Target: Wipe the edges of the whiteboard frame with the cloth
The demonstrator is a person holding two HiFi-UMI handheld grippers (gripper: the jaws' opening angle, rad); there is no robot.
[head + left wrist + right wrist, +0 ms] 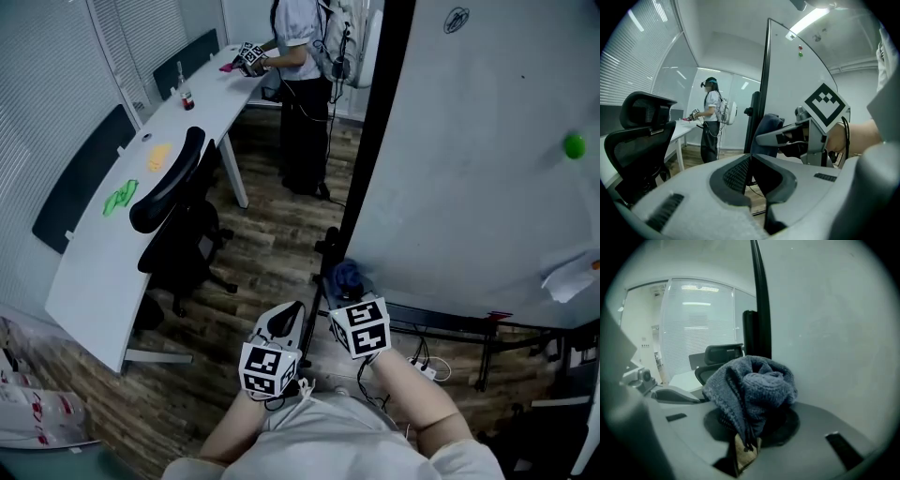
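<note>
The whiteboard [469, 159] fills the right of the head view. Its black frame edge [370, 131] runs down to the floor on the board's left side. A bunched blue-grey knitted cloth [752, 387] sits in my right gripper [750, 427], whose jaws are shut on it, just left of the board and close to the frame edge [761, 301]. From above, the cloth [348, 275] lies low beside the frame's bottom end. My left gripper [289, 317] hovers just left of the right one. In its own view the left gripper [750, 176] is shut and empty, with the cloth [767, 129] ahead.
A black office chair [173, 202] and a long white desk [141, 178] stand to the left. A person [300, 66] with grippers stands at the desk's far end. A green magnet [574, 145] and a paper [569, 277] hang on the board. Cables [427, 366] lie under it.
</note>
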